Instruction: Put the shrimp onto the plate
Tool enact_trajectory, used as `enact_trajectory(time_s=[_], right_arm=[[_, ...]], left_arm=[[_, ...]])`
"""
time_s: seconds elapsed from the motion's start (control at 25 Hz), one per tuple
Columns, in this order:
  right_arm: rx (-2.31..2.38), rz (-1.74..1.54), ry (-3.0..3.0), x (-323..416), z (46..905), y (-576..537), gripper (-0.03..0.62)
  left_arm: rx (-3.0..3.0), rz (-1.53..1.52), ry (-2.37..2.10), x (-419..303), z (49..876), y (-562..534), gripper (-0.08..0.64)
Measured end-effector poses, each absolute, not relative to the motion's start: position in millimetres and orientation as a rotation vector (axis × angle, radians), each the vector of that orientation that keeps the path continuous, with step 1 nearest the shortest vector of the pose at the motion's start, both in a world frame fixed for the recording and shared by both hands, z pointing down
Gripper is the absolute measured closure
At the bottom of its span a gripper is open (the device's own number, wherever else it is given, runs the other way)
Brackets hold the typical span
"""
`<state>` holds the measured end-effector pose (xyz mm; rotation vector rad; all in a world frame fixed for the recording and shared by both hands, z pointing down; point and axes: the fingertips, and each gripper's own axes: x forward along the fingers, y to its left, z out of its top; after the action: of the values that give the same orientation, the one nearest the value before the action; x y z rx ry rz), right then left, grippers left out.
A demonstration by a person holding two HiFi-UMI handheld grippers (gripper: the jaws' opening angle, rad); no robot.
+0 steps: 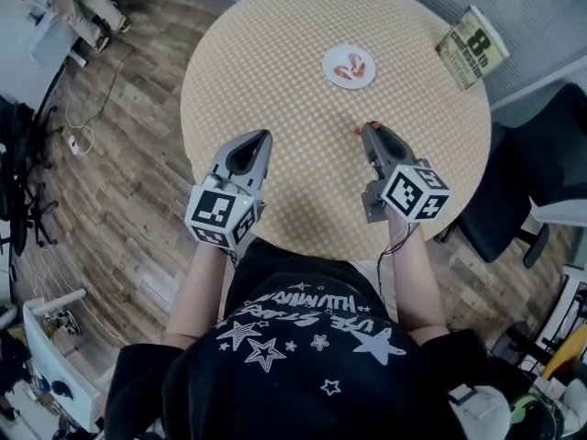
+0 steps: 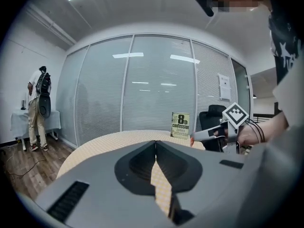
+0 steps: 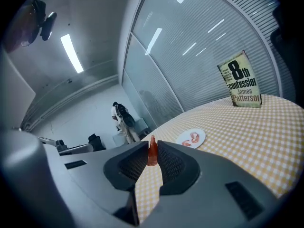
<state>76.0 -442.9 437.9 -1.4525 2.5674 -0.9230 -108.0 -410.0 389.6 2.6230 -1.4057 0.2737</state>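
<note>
**Shrimp pinched in right gripper, plate further out on bench**

The right gripper (image 3: pixel 152 149) has its fingers (image 3: pixel 131 163) closed on one shrimp (image 3: pixel 152 153). The piece is small, glossy and orange-red. It stands upright btwn the finger tips, w/ its pointed end poking just above them. From the head view I only get a speck of orange at the tips of the right gripper (image 1: pixel 370 127), so shape detail comes from the gripper cam alone. The shrimp is near my side of the bench, well short of the plate (image 1: pixel 336 59).

The plate is small, round and white, and lies toward the far side of the bench. Two more shrimp (image 1: pixel 357 63) already lie on it, curled, pinkish-red, side by side. The right gripper view shows the plate (image 3: pixel 201 134) ahead and a bit to the right of the fingers.

The left gripper (image 1: pixel 264 137) sits to the left at about the same level. Its fingers (image 2: pixel 137 163) are pressed together at the tips w/ nothing held.

The bench (image 1: pixel 303 108) is round w/ a yellow-and-white check cloth. A paperback book (image 1: pixel 471 47) stands at its far right edge. The floor (image 1: pixel 119 154) is wood plank w/ cables on it. A dark office chair (image 1: pixel 523 181) is at the right. A glass wall w/ blinds (image 2: pixel 156 80) is behind, and a person w/ a backpack (image 2: pixel 37 108) stands at a side table in the bg.
</note>
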Motion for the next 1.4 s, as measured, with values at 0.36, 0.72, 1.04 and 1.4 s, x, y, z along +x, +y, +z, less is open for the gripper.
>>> enact_trajectory(time_s=[0.36, 0.72, 1.04, 1.4], right_arm=[[-1.589, -0.878, 2.545, 67, 436, -518, 0.525], [-1.692, -0.919, 2.605, 56, 464, -576, 0.525], [-1.808, -0.948, 2.7, 65, 498, -626, 0.525], [-1.899, -1.001, 2.722, 70, 533, -672, 0.525]], left_arm=[[2.668, 0.27, -1.311, -121, 391, -497, 0.551], [2.664, 0.29, -1.208, -122, 418, -561, 0.551], [2.644, 0.308, -1.147, -106, 448, -602, 0.551], [2.598, 0.311, -1.116, -102, 481, -632, 0.552]])
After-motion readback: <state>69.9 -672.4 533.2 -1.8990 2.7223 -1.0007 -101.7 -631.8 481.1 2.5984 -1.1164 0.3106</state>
